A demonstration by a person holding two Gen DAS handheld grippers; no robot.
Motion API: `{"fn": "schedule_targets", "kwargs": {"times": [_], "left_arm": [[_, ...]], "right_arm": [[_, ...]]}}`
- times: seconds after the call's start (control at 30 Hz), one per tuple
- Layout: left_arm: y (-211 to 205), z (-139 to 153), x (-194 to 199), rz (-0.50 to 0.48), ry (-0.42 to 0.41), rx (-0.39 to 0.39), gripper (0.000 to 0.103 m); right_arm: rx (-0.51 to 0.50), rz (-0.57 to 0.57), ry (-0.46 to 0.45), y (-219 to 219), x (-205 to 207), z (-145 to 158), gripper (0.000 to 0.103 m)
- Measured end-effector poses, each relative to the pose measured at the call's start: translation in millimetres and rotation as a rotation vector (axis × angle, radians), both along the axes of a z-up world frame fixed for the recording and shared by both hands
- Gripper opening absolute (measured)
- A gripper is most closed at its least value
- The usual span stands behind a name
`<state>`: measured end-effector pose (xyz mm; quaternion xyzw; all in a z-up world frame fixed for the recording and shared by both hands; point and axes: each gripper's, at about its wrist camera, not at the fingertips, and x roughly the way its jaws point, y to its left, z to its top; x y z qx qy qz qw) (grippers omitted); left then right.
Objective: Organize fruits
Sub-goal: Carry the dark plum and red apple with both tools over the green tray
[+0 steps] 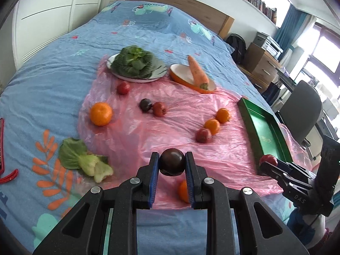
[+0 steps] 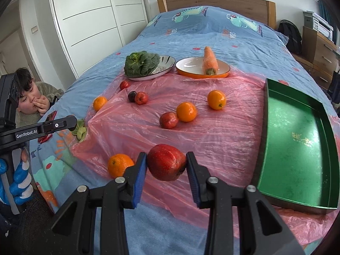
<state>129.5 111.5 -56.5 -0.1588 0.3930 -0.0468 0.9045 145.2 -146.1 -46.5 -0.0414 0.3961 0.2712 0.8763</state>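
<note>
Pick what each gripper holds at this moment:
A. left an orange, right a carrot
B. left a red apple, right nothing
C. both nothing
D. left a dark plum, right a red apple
D: the left gripper is shut on the dark plum, and the right gripper is clamped on the red apple, both lifted clear of the pink plastic sheet.

— Bed (image 2: 212,34) surface? 
— A plastic sheet (image 2: 212,140) is spread over it. At the sheet's 12 o'clock edge two plates sit side by side: leafy greens (image 2: 141,63) on the left plate (image 2: 165,63), a carrot (image 2: 209,61) on the right plate (image 2: 191,65).
— The tray (image 2: 297,148)?
— At the sheet's 3 o'clock edge. Loose fruit lies mid-sheet; a leaf scrap (image 1: 85,161) lies off the sheet at 8 o'clock.
</note>
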Motion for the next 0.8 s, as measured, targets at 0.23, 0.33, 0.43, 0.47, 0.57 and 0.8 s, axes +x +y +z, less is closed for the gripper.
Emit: {"fn": "schedule_targets", "kwargs": {"times": [0.23, 0.33, 0.43, 0.47, 0.57, 0.8], "left_arm": [[-100, 17, 45, -0.209, -0.022, -0.057, 0.020], [-147, 17, 65, -0.290, -0.020, -0.066, 0.020], [-184, 12, 80, -0.346, -0.007, -0.073, 0.020], [-195, 10, 85, -0.362, -0.004, -0.071, 0.020], [-224, 2, 99, -0.402, 0.014, -0.045, 0.020], [-272, -24, 123, -0.444, 0.066, 0.034, 0.020]], "right_arm": [[-0.019, -0.169, -0.030, -86, 26, 8, 0.064], [-0.045, -0.229, -0.050, -119, 39, 10, 0.064], [-0.059, -0.269, -0.057, -144, 51, 7, 0.064], [-0.065, -0.278, -0.059, -151, 55, 6, 0.064], [-0.068, -0.310, -0.056, -168, 67, -2, 0.064], [-0.092, -0.382, -0.029, -201, 97, -24, 0.064]]}}
